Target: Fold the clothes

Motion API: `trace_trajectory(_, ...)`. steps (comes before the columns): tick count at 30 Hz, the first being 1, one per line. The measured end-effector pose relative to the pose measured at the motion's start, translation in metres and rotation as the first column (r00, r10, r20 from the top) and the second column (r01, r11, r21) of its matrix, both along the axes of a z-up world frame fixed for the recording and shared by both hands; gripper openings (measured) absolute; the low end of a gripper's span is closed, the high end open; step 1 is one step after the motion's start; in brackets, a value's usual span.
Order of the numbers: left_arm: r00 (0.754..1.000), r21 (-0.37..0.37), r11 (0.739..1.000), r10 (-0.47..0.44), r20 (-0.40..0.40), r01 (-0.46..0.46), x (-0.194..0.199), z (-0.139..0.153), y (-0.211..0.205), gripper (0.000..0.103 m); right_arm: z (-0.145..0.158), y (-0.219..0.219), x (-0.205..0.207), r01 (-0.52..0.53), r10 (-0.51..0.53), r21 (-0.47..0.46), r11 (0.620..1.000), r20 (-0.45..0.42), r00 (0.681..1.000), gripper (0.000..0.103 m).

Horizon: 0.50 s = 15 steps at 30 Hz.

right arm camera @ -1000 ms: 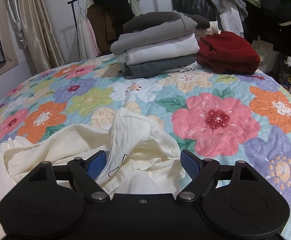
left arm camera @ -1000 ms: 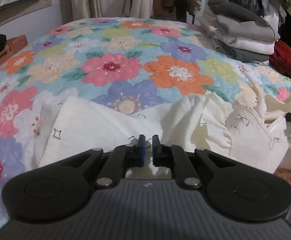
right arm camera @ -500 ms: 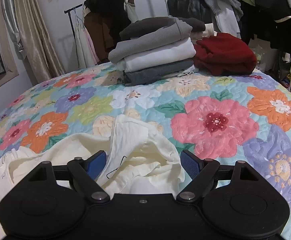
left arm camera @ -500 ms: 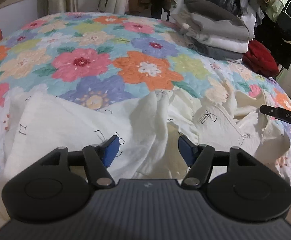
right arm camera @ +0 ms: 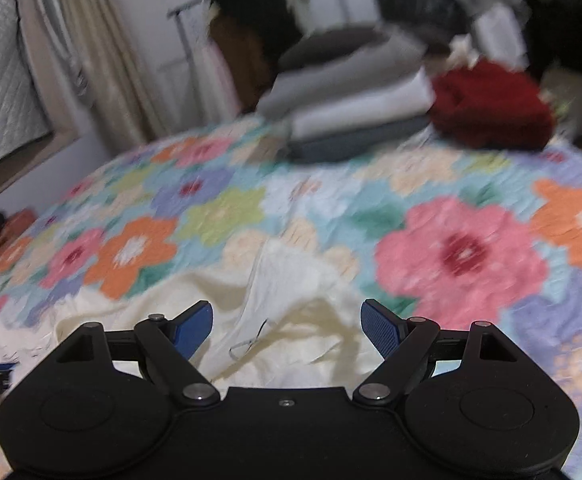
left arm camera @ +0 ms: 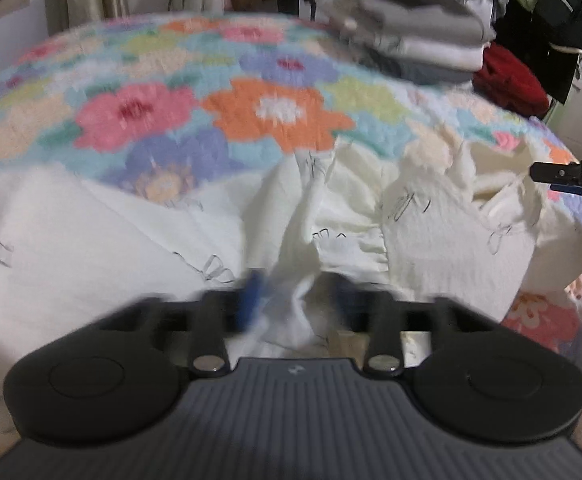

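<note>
A cream garment (left arm camera: 131,240) with small black printed marks lies crumpled on the floral quilt (left arm camera: 275,112). My left gripper (left arm camera: 297,300) is open, its blue pads blurred, with a raised fold of the garment between the jaws. My right gripper (right arm camera: 287,324) is open over another bunched part of the same garment (right arm camera: 291,300), touching nothing that I can see. The right gripper's fingertips (left arm camera: 571,178) show at the right edge of the left wrist view, above the cloth.
A stack of folded grey and white clothes (right arm camera: 351,92) and a red garment (right arm camera: 491,108) sit at the far side of the bed. Hanging clothes and a rack (right arm camera: 243,40) stand behind. Curtains (right arm camera: 103,60) hang at the left.
My left gripper opened from shut, moved right over the bunched fold, and its jaws are now narrower around it. My right gripper stayed open and shifted a little; both views are motion-blurred.
</note>
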<state>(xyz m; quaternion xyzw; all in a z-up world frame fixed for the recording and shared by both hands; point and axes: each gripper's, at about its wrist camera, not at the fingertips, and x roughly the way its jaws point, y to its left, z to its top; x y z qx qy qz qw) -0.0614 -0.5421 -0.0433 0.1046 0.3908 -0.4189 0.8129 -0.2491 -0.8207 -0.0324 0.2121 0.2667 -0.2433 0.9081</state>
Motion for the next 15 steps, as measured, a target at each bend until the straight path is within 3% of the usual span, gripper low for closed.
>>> trace_trajectory(2, 1.0, 0.017, 1.0, 0.006, 0.02, -0.007, -0.002, -0.006, -0.006, 0.038, -0.01, -0.005, 0.009, -0.022, 0.023, 0.034, 0.999, -0.032, 0.999, 0.085)
trace_trajectory(3, 0.999, 0.018, 1.0, 0.007, 0.038, -0.008, -0.004, -0.005, -0.008, 0.012, -0.014, -0.006, 0.013, -0.035, 0.036, 0.039, 0.999, -0.043, 0.998, 0.077)
trace_trajectory(4, 0.999, 0.017, 1.0, 0.013, 0.053, -0.014, -0.005, -0.002, -0.009, 0.005, -0.015, -0.001, 0.016, -0.056, 0.056, 0.012, 0.998, -0.045, 0.997, 0.062)
trace_trajectory(5, 0.997, 0.014, 1.0, 0.023, 0.068, -0.024, -0.007, 0.0, -0.01, 0.004, -0.014, 0.007, 0.019, -0.086, 0.085, -0.013, 0.996, -0.054, 0.995, 0.013)
trace_trajectory(8, 0.979, -0.018, 0.995, 0.098, 0.179, -0.096, -0.018, 0.02, -0.008, 0.004, 0.004, 0.024, 0.018, -0.115, 0.111, -0.107, 0.988, -0.043, 0.993, 0.009)
trace_trajectory(11, 0.933, -0.039, 0.99, 0.144, 0.331, -0.139, -0.037, 0.044, -0.004, 0.003, 0.037, 0.041, 0.004, -0.116, 0.122, -0.185, 0.976, 0.023, 0.992, 0.009)
trace_trajectory(15, 0.902, -0.14, 0.971, 0.233, 0.363, -0.194, -0.055, 0.085, 0.02, 0.004, 0.094, 0.062, -0.021, -0.109, 0.147, -0.269, 0.957, 0.127, 0.981, 0.009)
